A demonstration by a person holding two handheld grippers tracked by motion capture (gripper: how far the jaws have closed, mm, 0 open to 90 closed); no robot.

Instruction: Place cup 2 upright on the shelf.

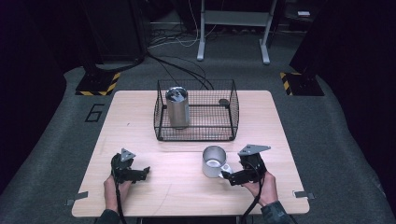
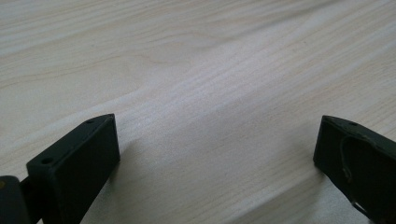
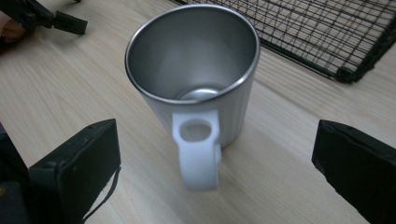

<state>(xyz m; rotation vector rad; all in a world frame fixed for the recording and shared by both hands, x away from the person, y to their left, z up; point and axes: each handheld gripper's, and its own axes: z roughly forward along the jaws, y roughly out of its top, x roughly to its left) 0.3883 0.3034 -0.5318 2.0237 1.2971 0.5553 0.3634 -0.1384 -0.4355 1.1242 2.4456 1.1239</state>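
High view. A wooden table (image 1: 140, 112) carries one black wire basket (image 1: 196, 135) at its far middle; inside the basket, one tall steel cylinder (image 1: 177, 107) stands upright at the left end, and one small dark disc (image 1: 224, 101) lies toward the right. One steel mug (image 1: 214, 161) stands upright on the bare wood in front of the basket, apart from its near wall. Open tabletop lies between the two grippers and along the near edge. The left gripper (image 1: 145, 171) rests low near the front left, held by one hand (image 1: 112, 191) coming in from below. The right gripper (image 1: 226, 176), held by the other hand (image 1: 265, 186), points leftward at the mug.

Left gripper view. The jaws stand wide apart over bare wood grain, holding nothing.

Right gripper view. The jaws are spread wide, empty, one on each side of the mug's white handle (image 3: 198, 149), which faces the camera; neither jaw touches it. The basket's corner lies behind at upper right, the left gripper at upper left.
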